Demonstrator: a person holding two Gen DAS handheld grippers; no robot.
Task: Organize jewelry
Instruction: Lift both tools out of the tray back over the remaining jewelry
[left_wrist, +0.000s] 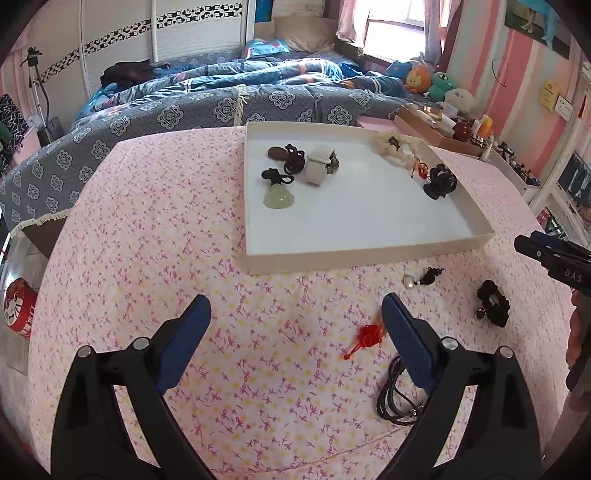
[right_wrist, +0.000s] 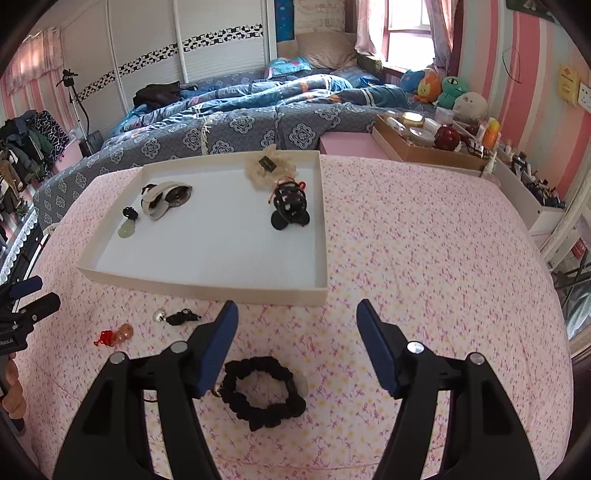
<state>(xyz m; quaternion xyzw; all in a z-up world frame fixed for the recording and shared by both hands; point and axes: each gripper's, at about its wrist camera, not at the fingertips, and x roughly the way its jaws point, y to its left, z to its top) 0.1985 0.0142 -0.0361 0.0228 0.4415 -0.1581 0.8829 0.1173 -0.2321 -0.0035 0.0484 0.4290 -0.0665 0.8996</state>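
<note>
Taking the white tray (right_wrist: 207, 288) as the landmark: nearest the cameras, on the near side of the tray, the loose pieces not yet sorted lie on the pink flowered cloth of the desk (right_wrist: 424, 240). A black beaded bracelet (right_wrist: 264, 395) lies closest to the right gripper (right_wrist: 297, 321), just below and inside its span, likely because it is the next piece to lift. The right gripper's jaws stand wide apart and hold nothing; the left finger's pad sits just beside the bracelet's edge, though I cannot tell whether they touch.

The left gripper (left_wrist: 295, 314) is likewise spread wide and empty. A black cord (left_wrist: 397, 395) lies coiled by its right finger, partly hidden behind it, and a red knot charm (left_wrist: 365, 338) lies just inside that same finger. Nearer the tray's front wall rests a small silver pendant with a black knot (left_wrist: 424, 278).

Inside the tray, already put away, are a pale green pendant (left_wrist: 279, 195) and a white watch (left_wrist: 321, 164) toward its left side, and a black hair claw (left_wrist: 439, 181) and a cream scrunchie (right_wrist: 269, 166) toward its far right. The middle of the tray floor is bare, so there seems to be room for the remaining pieces.

Beyond the tray lies a bed (right_wrist: 240, 122) with blue bedding.
</note>
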